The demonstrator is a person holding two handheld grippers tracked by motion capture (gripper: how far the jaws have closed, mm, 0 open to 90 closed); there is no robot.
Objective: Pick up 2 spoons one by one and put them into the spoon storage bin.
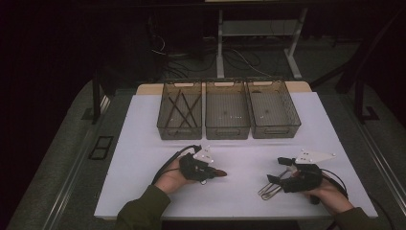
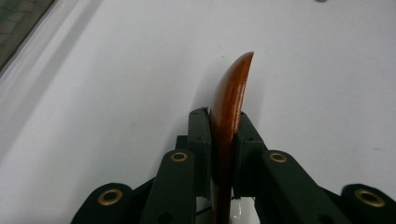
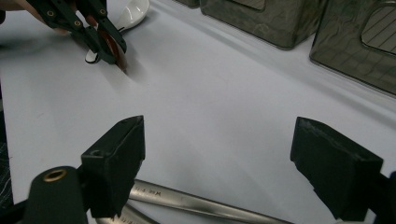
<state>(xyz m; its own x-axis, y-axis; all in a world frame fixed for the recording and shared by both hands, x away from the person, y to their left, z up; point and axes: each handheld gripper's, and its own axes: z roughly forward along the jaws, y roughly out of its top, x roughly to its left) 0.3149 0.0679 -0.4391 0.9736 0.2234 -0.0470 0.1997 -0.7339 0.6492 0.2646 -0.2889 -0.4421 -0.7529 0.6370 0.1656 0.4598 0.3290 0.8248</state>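
— Left side?
— The left claw (image 2: 223,140) is clamping a brown wooden utensil (image 2: 229,100), tip sticking out just above the white counter (image 1: 143,143); a white spoon (image 3: 133,11) is lying just behind it.
— And the right?
— The right claw (image 3: 217,158) is standing wide, straddling metal utensils (image 3: 187,200) lying on the counter, three baskets (image 1: 227,115) beyond.

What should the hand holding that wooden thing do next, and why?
Probably lift it and carry it toward the baskets. The left gripper is shut on the wooden utensil, low over the table, and three baskets stand beyond: the left basket holds chopsticks, the middle basket looks empty.
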